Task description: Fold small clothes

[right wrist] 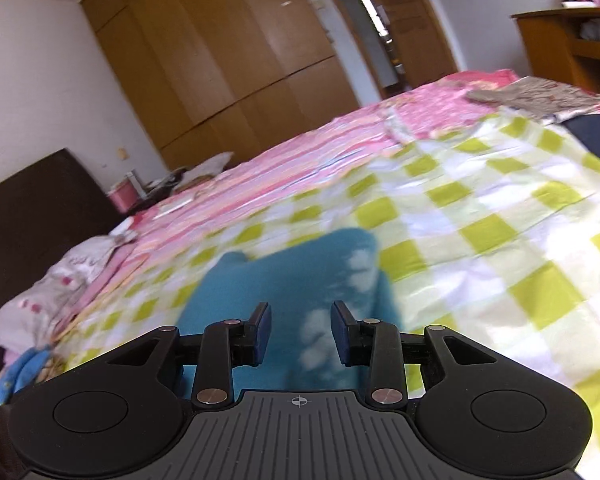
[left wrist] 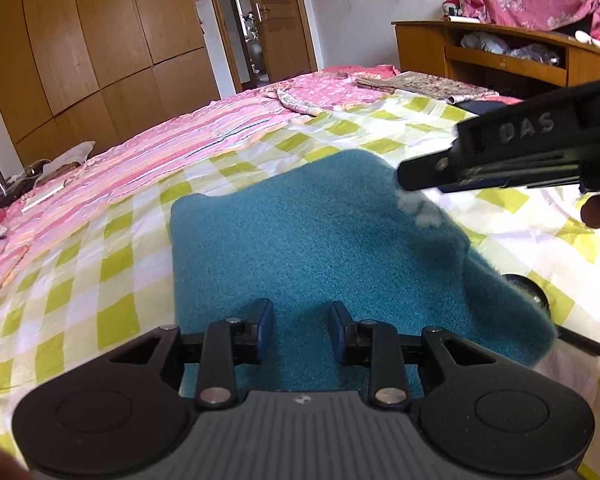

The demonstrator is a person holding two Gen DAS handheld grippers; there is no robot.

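Observation:
A teal fleece garment (left wrist: 300, 240) lies on the green-and-white checked sheet (left wrist: 100, 264) of a bed. Small white patches (left wrist: 420, 208) mark its right part, and its right edge (left wrist: 508, 312) stands up a little off the sheet. My left gripper (left wrist: 301, 332) hovers over the garment's near edge, open, with only cloth showing beneath the gap. My right gripper (left wrist: 408, 178) reaches in from the right above the white patches. In the right wrist view the right gripper (right wrist: 300, 332) is open over the teal garment (right wrist: 292, 276), with nothing pinched between its pads.
Pink striped bedding (left wrist: 160, 140) covers the far half of the bed, with folded cloths (left wrist: 420, 84) at its far end. A wooden wardrobe (left wrist: 80, 40) and a shelf unit (left wrist: 500, 52) line the walls. A dark shape (left wrist: 532, 288) shows under the garment's right edge.

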